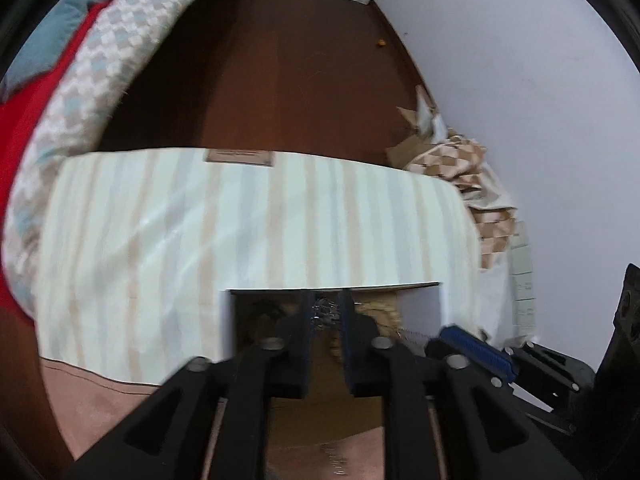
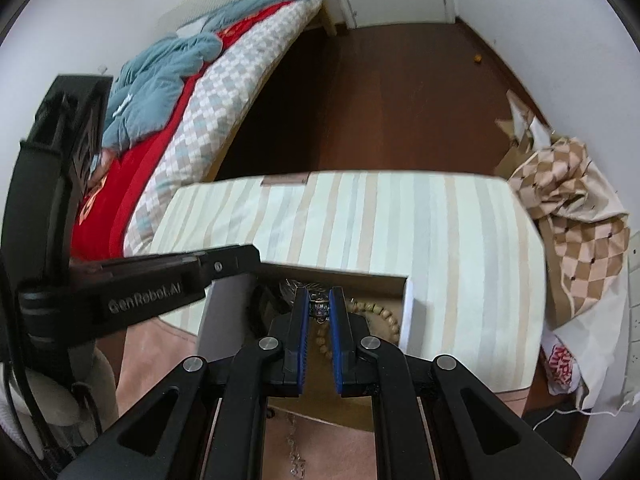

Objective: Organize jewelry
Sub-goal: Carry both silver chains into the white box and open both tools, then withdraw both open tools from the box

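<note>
An open cardboard jewelry box (image 2: 406, 312) with a white rim (image 1: 226, 324) stands on the striped cloth. In the left wrist view my left gripper (image 1: 326, 312) is shut on a silver chain (image 1: 325, 314) over the box. In the right wrist view my right gripper (image 2: 320, 306) is shut on a small silver jewelry piece (image 2: 320, 307) above the box. A wooden bead bracelet (image 2: 382, 314) lies inside the box and shows in the left wrist view (image 1: 380, 308). Another silver chain (image 2: 294, 446) lies on the pink surface in front of the box. The left gripper's arm (image 2: 140, 288) crosses the right wrist view.
The striped cloth (image 2: 400, 220) covers the work surface. A bed (image 2: 208, 120) with checkered, red and blue bedding is at the left. A checkered cloth heap (image 2: 576, 216) and cardboard scraps lie by the right wall. Dark wooden floor (image 1: 280, 72) lies beyond.
</note>
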`<action>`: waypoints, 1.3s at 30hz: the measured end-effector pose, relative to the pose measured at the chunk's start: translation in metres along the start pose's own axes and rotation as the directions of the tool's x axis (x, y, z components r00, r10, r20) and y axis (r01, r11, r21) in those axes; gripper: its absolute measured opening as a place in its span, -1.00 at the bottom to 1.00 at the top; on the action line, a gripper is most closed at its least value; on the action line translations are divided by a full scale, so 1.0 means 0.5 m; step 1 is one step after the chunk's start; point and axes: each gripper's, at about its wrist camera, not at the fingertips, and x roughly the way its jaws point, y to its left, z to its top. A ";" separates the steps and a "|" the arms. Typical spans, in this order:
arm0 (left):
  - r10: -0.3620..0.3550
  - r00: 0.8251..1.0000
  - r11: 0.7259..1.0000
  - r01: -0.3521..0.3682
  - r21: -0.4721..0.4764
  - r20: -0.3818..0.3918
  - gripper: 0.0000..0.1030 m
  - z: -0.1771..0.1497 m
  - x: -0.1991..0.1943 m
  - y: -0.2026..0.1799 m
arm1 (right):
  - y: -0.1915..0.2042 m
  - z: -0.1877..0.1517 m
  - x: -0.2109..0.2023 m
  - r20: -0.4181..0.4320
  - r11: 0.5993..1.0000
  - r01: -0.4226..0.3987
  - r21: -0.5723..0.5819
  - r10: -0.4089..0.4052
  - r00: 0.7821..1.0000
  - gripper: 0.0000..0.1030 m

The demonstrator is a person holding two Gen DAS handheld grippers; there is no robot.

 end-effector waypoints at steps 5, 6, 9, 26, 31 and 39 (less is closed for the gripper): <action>0.061 0.996 0.998 -0.061 0.010 0.059 0.48 -0.015 -0.022 0.017 | -0.014 -0.027 0.034 -0.128 1.000 -0.013 0.009 0.014 0.992 -0.55; 0.078 0.995 0.997 -0.080 0.014 0.065 0.48 -0.019 -0.026 0.020 | -0.015 -0.033 0.034 -0.136 1.000 -0.013 0.006 0.013 0.991 -0.26; 0.127 0.988 0.992 -0.129 0.016 0.085 0.72 -0.033 -0.036 0.030 | -0.023 -0.053 0.023 -0.140 1.000 -0.005 0.010 0.007 0.990 0.01; 0.302 0.937 0.951 -0.309 0.014 0.179 1.00 -0.177 -0.057 0.042 | -0.036 -0.145 -0.012 -0.040 0.935 0.354 0.026 -0.353 0.935 0.92; 0.317 0.927 0.946 -0.325 0.004 0.202 1.00 -0.209 -0.085 0.036 | -0.025 -0.157 -0.031 -0.011 0.929 0.368 0.046 -0.368 0.930 0.92; 0.321 0.909 0.944 -0.329 -0.015 0.265 1.00 -0.254 -0.160 0.018 | 0.014 -0.179 -0.104 0.067 0.923 0.381 0.051 -0.384 0.921 0.92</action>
